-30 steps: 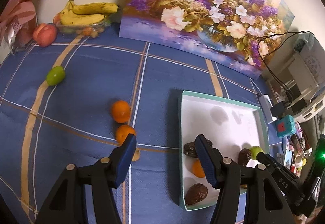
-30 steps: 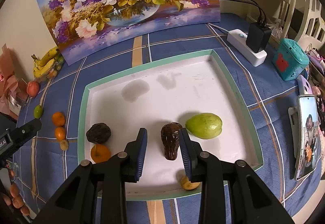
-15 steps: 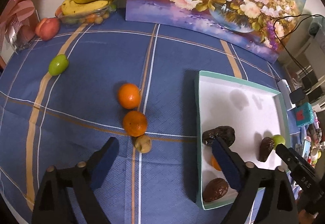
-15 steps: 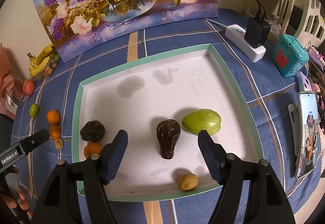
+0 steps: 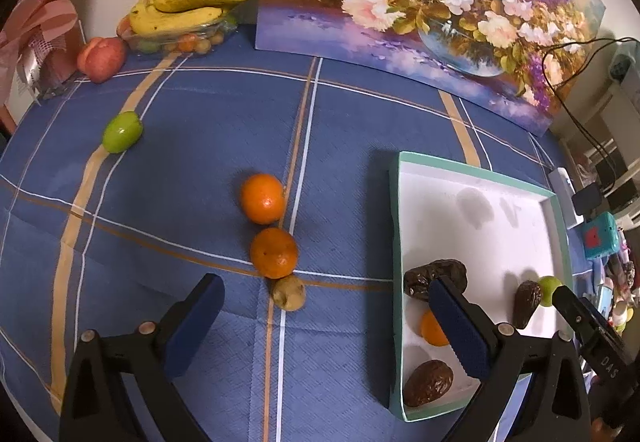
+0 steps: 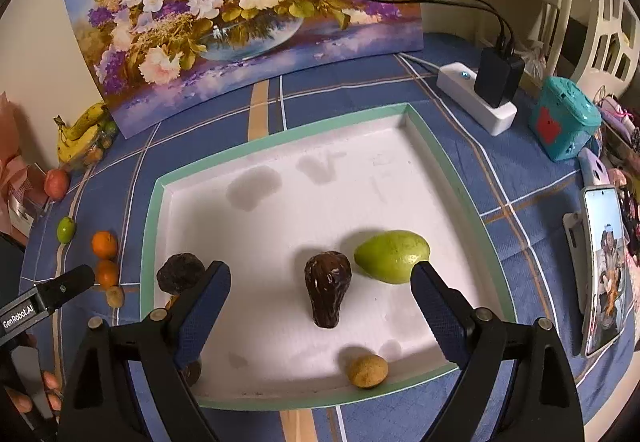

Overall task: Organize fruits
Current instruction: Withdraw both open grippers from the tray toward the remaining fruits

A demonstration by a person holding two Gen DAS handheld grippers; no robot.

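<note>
Two oranges [image 5: 267,226] lie on cloth beside the half-filled white tray [image 5: 476,171].

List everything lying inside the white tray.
In the white tray: a green fruit, a dark pear-shaped fruit, a round dark fruit, and a small tan fruit. The right claw covers most of the orange and another dark fruit.

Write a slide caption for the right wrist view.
Open right tongs straddle a dark brown wrinkled fruit lying beside a green pear-shaped fruit in the white, teal-rimmed tray.
</note>
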